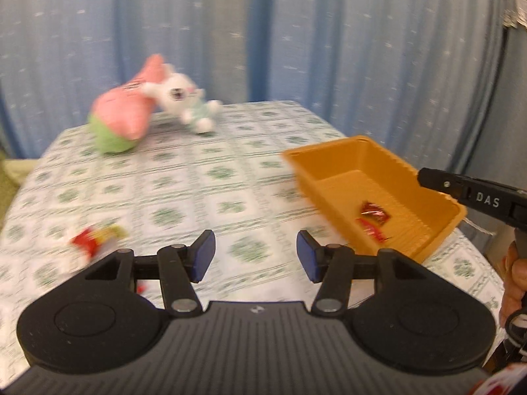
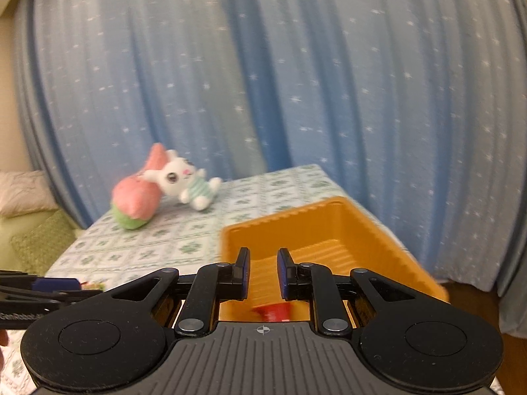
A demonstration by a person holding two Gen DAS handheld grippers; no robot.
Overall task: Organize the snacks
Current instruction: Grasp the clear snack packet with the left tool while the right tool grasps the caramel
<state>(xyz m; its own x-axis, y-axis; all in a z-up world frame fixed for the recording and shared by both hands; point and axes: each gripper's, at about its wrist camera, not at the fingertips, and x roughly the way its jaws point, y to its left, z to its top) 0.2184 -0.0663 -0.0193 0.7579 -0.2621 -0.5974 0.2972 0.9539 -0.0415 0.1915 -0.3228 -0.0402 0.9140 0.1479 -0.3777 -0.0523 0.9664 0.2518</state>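
Note:
An orange plastic tray (image 1: 408, 177) stands on the table at the right and holds two red wrapped snacks (image 1: 372, 219). A red and yellow snack packet (image 1: 95, 240) lies blurred on the tablecloth at the left. My left gripper (image 1: 255, 255) is open and empty above the cloth, between the packet and the tray. My right gripper (image 2: 262, 273) is open with a narrow gap and empty, above the tray (image 2: 388, 240); a red snack (image 2: 273, 312) shows below its fingers. The right gripper's body also shows in the left wrist view (image 1: 477, 197).
A pink and green plush (image 1: 122, 118) and a white bunny plush (image 1: 184, 98) lie at the table's far left. The green-patterned tablecloth (image 1: 197, 177) covers the table. Blue curtains hang behind. The left gripper's finger (image 2: 56, 284) shows at the right wrist view's left edge.

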